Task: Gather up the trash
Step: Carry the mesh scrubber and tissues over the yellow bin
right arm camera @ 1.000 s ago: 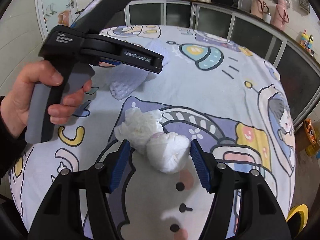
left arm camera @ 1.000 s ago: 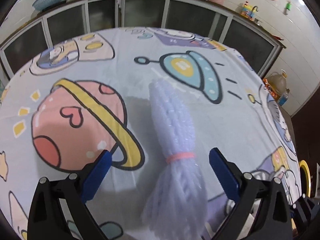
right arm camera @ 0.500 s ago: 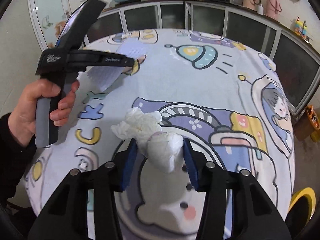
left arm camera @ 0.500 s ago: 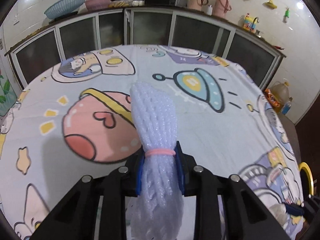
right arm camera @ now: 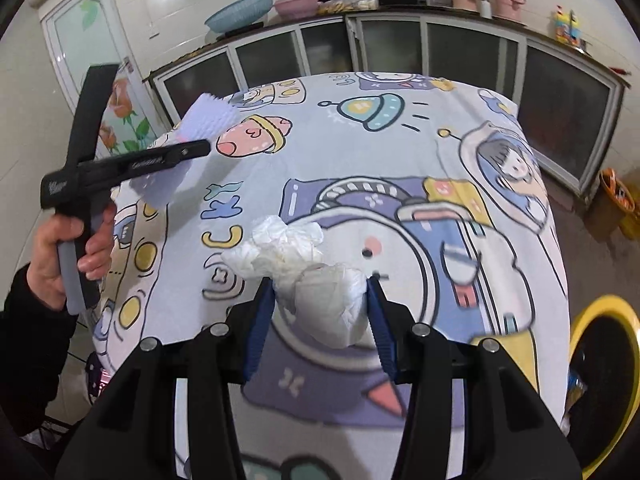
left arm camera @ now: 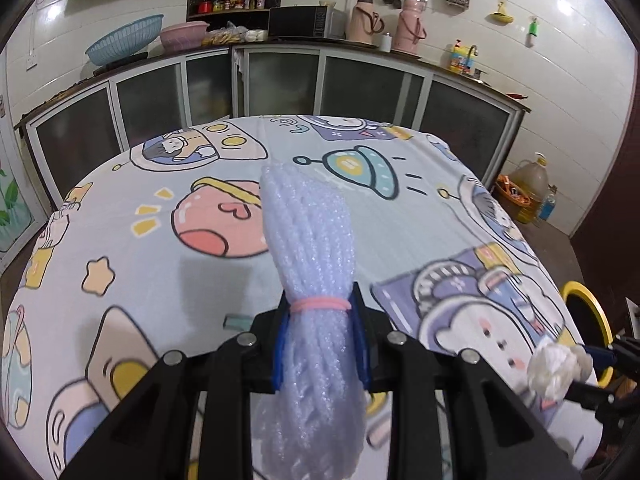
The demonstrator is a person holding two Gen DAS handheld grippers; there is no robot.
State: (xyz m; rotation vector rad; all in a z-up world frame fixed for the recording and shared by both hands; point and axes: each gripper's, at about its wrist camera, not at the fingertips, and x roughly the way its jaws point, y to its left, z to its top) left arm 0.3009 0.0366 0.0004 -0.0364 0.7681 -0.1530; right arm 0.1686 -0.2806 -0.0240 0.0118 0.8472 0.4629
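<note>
My left gripper is shut on a white foam net bundle tied with a pink rubber band, held up above the table. It also shows in the right wrist view, in the left gripper at the left. My right gripper is shut on a crumpled white tissue wad, lifted above the tablecloth. The wad also shows at the right edge of the left wrist view.
The round table wears a cartoon space tablecloth. A yellow-rimmed bin stands on the floor at the table's right, also in the left wrist view. Glass-door cabinets line the back wall. An oil jug sits on the floor.
Both grippers closed, left on the foam net and right on the tissue wad, then lifted them off the table and drew back.
</note>
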